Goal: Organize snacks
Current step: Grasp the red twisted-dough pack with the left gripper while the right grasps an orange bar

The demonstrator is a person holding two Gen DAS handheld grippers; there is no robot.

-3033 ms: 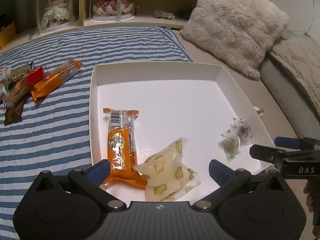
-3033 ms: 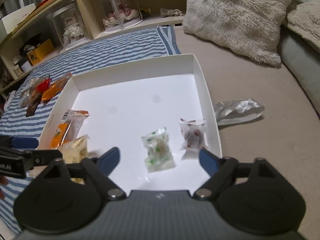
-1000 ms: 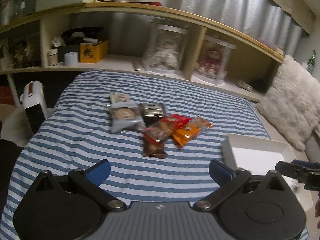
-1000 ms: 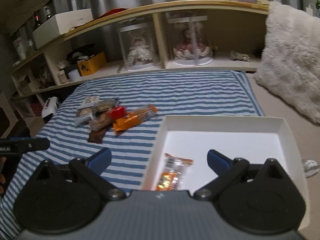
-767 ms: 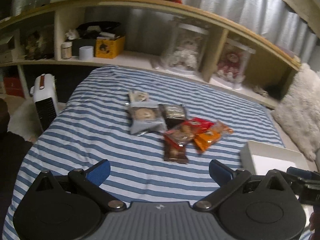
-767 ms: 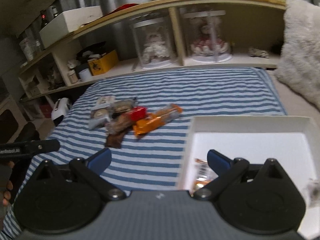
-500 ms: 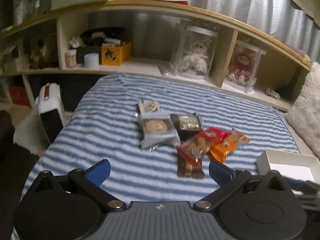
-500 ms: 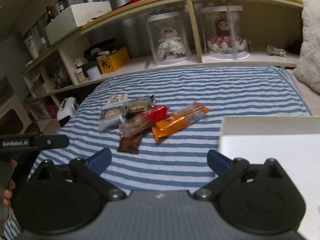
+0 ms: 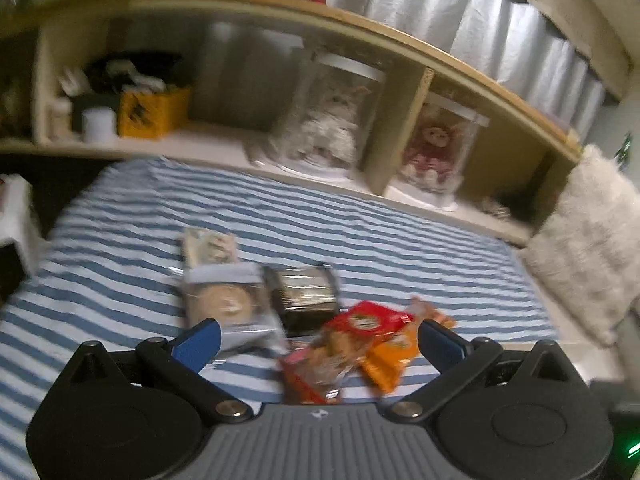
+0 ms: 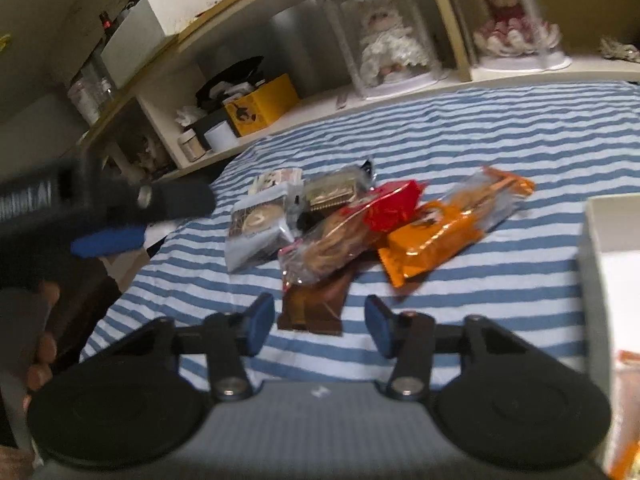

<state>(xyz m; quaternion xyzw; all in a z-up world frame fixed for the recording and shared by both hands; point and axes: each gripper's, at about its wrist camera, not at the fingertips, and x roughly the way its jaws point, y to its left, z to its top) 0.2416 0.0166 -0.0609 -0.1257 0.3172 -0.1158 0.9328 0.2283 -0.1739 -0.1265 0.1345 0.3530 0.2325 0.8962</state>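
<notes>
A pile of snack packets lies on the blue-striped bedspread [image 10: 480,128]: a grey cookie packet [image 9: 224,300], a dark packet [image 9: 304,292], a red-topped clear packet [image 9: 360,328], an orange packet [image 10: 444,232] and a brown packet [image 10: 316,304]. My left gripper [image 9: 318,344] is open just short of the pile; the red packet shows between its fingers, untouched. It also shows blurred at the left of the right wrist view, left gripper [image 10: 120,220]. My right gripper [image 10: 319,326] is closing, its jaws half narrowed. The brown packet's near end lies between the tips, and the pads stand clear of it.
The white box [image 10: 596,260] stands at the right edge, an orange packet inside it. A wooden shelf [image 9: 400,52] with doll cases, a yellow box and jars runs behind the bed. A fluffy pillow [image 9: 592,240] lies far right. A hand [image 10: 36,344] holds the left gripper.
Both grippers have come down and closer to the snack pile. The white box has slid to the right edge of both views. The right jaws have narrowed from wide open.
</notes>
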